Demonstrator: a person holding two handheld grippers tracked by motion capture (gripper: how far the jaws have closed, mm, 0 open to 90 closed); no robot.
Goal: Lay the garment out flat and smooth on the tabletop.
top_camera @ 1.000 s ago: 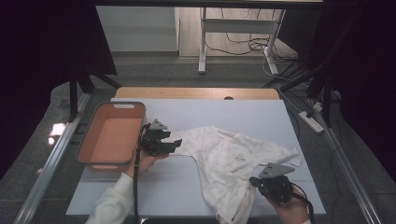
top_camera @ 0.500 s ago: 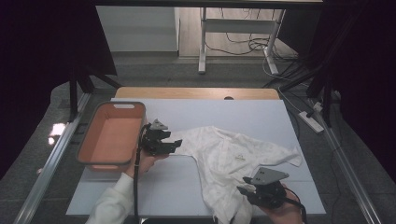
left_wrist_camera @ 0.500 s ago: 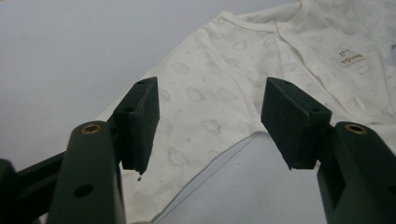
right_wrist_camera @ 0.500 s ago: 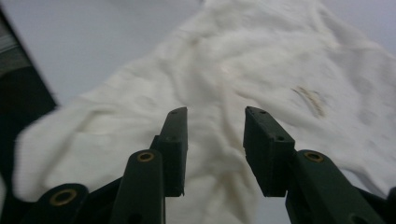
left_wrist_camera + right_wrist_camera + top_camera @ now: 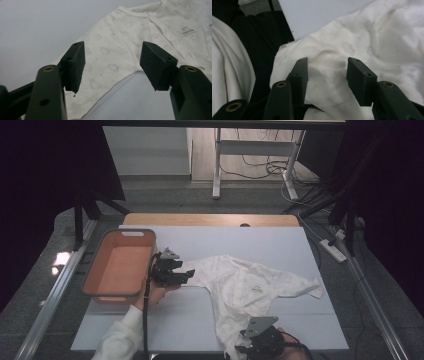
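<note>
— How's the light?
— Dim room, dark at both sides; the pale surface (image 5: 280,245) is evenly lit from above, shadows soft.
— Sharpness?
— High view soft, grainy. Close up, the fingers (image 5: 75,65) blur; the garment (image 5: 140,30) stays clearer.

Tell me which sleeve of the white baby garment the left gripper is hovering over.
The sleeve pointing toward the orange basket. The left gripper straddles it with open jaws; the other sleeve stretches toward the table's far right.

Lab (black curtains (image 5: 45,165), floor cables (image 5: 260,167))
</note>
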